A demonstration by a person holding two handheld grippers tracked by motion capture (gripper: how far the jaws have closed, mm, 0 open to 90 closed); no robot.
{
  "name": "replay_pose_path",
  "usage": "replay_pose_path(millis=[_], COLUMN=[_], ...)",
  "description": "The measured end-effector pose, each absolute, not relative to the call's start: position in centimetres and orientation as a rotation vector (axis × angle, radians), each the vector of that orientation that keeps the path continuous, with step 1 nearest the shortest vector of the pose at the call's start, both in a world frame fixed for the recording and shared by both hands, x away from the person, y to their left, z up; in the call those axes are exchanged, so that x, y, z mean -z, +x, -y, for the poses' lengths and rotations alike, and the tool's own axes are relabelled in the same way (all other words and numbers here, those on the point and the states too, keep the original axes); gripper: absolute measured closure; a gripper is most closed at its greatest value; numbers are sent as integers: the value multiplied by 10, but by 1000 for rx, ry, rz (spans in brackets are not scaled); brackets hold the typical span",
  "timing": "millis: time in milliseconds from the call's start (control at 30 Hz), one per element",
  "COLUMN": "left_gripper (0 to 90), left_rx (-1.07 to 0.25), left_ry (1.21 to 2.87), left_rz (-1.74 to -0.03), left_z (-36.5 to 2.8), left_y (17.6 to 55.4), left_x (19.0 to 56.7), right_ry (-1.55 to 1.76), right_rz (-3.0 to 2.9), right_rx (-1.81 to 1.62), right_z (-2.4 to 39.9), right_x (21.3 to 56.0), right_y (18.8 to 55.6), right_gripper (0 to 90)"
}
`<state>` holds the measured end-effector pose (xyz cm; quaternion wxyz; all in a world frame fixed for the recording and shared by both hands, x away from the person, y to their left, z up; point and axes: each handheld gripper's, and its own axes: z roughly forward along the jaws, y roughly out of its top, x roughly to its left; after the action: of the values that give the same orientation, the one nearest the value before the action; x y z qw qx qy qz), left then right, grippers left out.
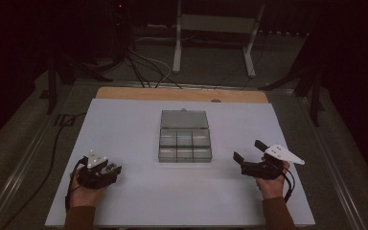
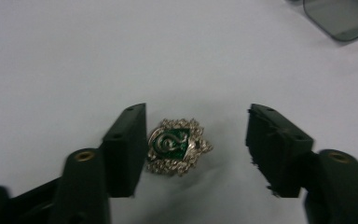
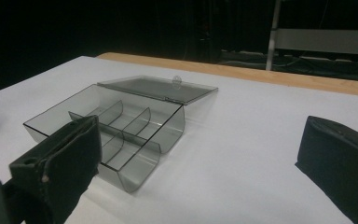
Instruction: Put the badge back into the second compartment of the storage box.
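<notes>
Where the high view looks down on the white bench (image 1: 124, 191), seen: clear compartment box (image 1: 185, 146) at the middle, lid folded back on its far side. Left claw (image 1: 111, 171) low on the bench, well to the left of the box and nearer the person; right claw (image 1: 247, 151) well to the right of the box, jaws spread wide, nothing between them.

Along the left gripper view: silver-and-green badge (image 2: 177, 145) flat on the bench between the two black jaws, touching or just beside the left-hand jaw, clear of the other (so not yet pinched). Jaws half spread, unclenched on the badge. Corner of the box at upper right, well apart from the badge.

Along the right gripper view: box (image 3: 121, 126) ahead and left, dividers bare, lid (image 3: 161, 88) lying level behind it. Jaws held wide apart, gripping nothing.
</notes>
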<state>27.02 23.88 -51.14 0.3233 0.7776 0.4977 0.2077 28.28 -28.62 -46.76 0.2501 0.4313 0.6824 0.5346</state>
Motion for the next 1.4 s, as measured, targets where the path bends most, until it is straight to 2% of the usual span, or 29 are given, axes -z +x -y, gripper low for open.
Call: replay_pose_path(millis=[300, 400, 833, 1400], left_gripper=[569, 603, 890, 896], left_rx=[-568, -554, -564, -559], left_ry=[2111, 2082, 1943, 1946], left_rz=[-1345, -1342, -1359, -1380], left_z=[-239, -241, -255, -254], left_y=[273, 272, 268, 270], left_x=[516, 514, 501, 505], right_ry=[1174, 1175, 1170, 1165], right_rz=[-1855, -1855, -1856, -1861], right_rx=[-1456, -1454, -1452, -1450], right_z=[287, 287, 286, 285], right_x=[468, 468, 468, 468], right_y=[283, 283, 283, 283], right_gripper=[0, 0, 0, 0])
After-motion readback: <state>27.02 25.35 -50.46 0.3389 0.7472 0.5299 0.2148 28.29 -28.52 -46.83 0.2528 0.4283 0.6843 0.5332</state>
